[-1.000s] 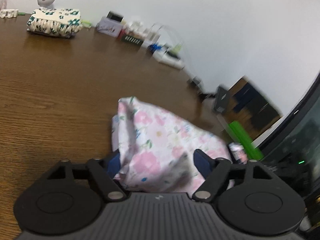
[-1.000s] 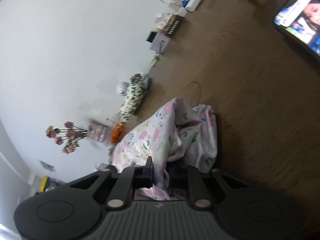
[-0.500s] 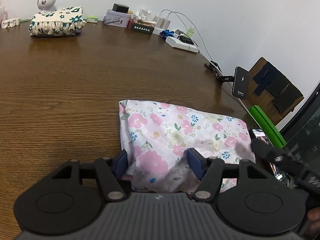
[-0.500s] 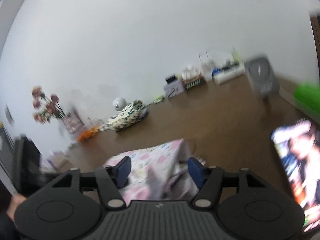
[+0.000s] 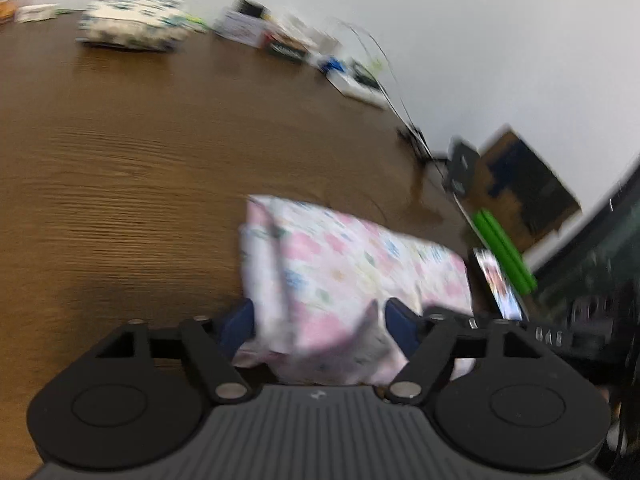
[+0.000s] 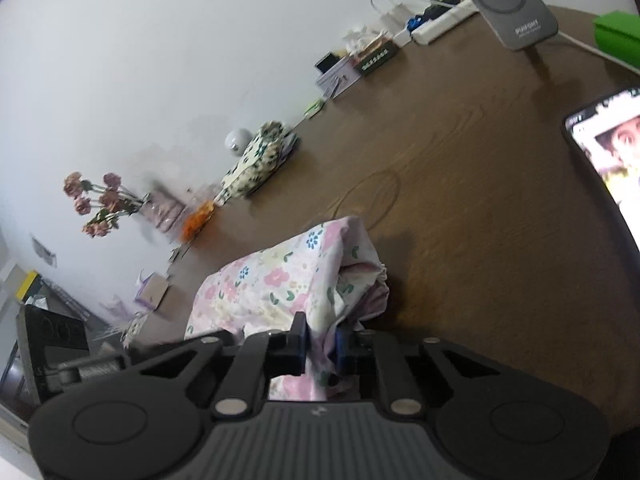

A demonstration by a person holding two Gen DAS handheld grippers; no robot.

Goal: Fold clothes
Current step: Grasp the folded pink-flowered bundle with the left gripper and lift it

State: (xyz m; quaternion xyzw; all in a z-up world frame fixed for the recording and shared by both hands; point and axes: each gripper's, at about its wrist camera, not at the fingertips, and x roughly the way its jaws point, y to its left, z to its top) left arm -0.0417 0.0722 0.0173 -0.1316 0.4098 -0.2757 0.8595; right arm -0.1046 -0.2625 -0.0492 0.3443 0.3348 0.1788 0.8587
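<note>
Right gripper [image 6: 320, 344] is pinching the floral garment [image 6: 280, 280], having just closed; left gripper [image 5: 316, 320], just widening, is straddling its other end loosely, cloth lying on the wooden table [image 5: 120, 160].

A brown wooden table [image 5: 120, 152] stands against a plain white wall [image 6: 160, 60].

Left tongs [image 5: 318, 322]: tilted down toward the tabletop [image 5: 120, 160], jaws wide apart and just opened further. Blue pads [image 5: 236, 320] stand either side of the floral garment [image 5: 340, 272], cloth between them, neither visibly pressing. View blurred.

Right tongs [image 6: 322, 346]: rolled to one side, jaws just closed to a narrow gap, pinching a fold of the same garment between the pads [image 6: 341, 346]. Cloth bunches up in front of the fingers and hangs behind them.
</note>
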